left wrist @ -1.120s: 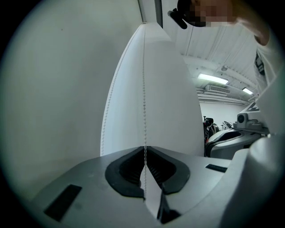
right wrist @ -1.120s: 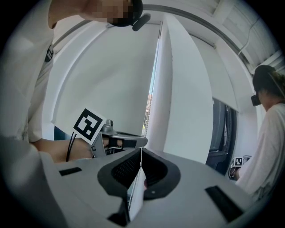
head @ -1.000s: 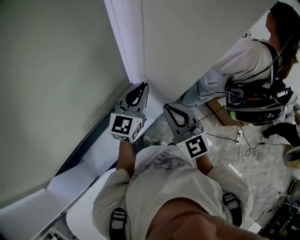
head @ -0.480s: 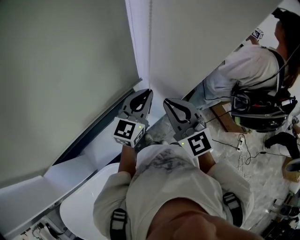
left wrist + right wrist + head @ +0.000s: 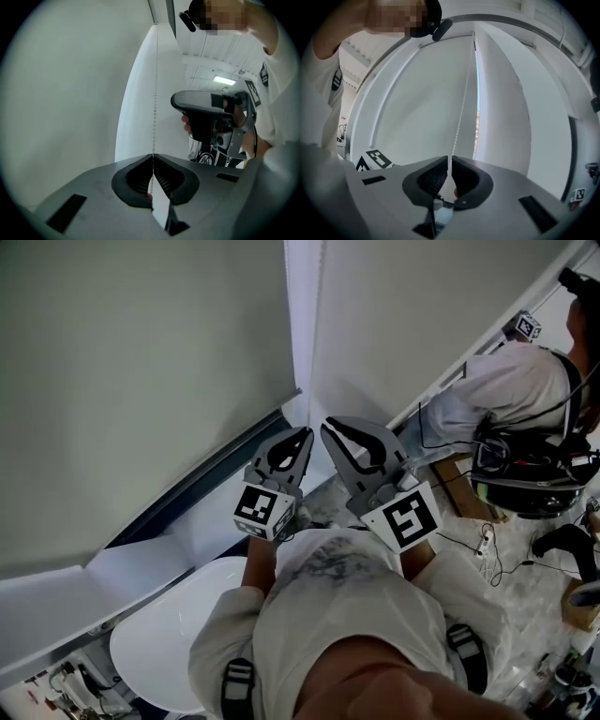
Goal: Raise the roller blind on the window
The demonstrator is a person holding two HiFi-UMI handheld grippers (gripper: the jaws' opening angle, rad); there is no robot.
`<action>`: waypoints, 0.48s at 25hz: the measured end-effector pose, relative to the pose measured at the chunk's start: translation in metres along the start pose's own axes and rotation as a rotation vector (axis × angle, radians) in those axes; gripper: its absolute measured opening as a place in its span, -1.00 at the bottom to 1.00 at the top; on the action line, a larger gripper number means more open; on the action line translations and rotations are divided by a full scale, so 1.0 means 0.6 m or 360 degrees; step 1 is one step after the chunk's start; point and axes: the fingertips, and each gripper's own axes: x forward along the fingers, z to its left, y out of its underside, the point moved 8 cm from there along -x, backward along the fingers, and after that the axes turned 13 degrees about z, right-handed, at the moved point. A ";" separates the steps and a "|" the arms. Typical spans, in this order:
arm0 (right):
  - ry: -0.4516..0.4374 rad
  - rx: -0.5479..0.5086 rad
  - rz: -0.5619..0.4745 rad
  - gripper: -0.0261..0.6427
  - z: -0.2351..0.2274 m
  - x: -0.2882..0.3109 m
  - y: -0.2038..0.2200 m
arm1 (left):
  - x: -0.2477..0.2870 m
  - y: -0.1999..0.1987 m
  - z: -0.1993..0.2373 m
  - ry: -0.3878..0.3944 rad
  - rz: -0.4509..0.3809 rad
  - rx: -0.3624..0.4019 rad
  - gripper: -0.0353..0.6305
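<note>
Currently my left gripper (image 5: 153, 159) and right gripper (image 5: 450, 161) each pinch tight on the thin white beaded chain (image 5: 155, 93).

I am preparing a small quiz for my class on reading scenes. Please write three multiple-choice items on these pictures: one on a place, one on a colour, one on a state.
1. In the head view, where is the second person?
A. upper right
B. lower left
C. between the two grippers

2. What colour is the bead chain?
A. red
B. white
C. black

3. In what state is the left gripper?
A. open and empty
B. shut on a cloth
C. shut on the bead chain

Answers:
1 A, that person stands by the right edge.
2 B, its beads look white in both gripper views.
3 C, the jaws meet on the chain, which runs up from between them.
</note>
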 end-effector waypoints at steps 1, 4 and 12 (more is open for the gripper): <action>-0.0006 -0.0003 -0.0013 -0.73 0.000 0.001 -0.009 | -0.003 0.001 0.000 -0.0007 0.0000 -0.0002 -0.85; -0.0028 -0.0005 -0.0037 -0.70 0.000 0.007 -0.032 | -0.012 0.004 -0.002 -0.0022 -0.0003 -0.0007 -0.85; -0.0079 -0.0001 -0.0110 -0.54 -0.006 0.022 -0.090 | -0.024 0.007 -0.003 -0.0041 -0.0009 0.0004 -0.85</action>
